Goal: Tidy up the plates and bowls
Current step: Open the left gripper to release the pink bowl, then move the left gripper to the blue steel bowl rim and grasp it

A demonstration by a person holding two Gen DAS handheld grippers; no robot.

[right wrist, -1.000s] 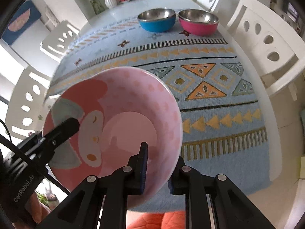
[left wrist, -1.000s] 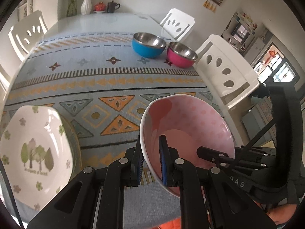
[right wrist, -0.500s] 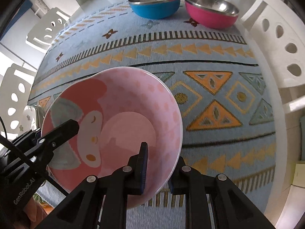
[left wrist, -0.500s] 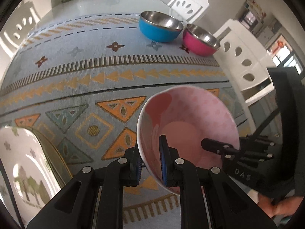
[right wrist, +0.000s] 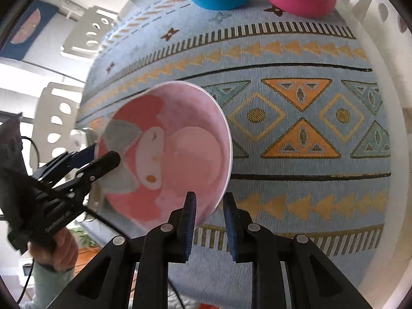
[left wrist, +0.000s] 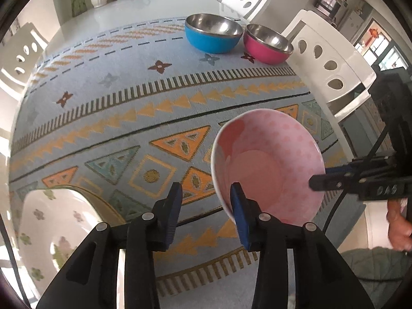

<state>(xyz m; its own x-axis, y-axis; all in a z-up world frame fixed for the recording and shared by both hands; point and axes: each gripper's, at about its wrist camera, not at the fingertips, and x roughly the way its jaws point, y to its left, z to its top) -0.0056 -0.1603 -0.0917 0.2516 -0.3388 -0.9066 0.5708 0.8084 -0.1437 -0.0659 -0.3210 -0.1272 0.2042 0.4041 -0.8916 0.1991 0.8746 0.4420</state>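
Pink bowl (left wrist: pixel 267 164) hangs tilted above the patterned worktop (left wrist: pixel 154 118), its mouth facing the person. The left hand-held gripper (left wrist: pixel 206 206), clamped on the rim a second ago, is opening and letting go; the right hand-held gripper (right wrist: pixel 207 216) alone pinches the rim, ready to place it.

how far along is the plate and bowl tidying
Done: the blue bowl and magenta bowl sit side by side at the far end of the table. In hand: the pink bowl, pinched at its rim by the right claw while the left claw is opening off it. Left: setting it down; the flowered plates remain near.
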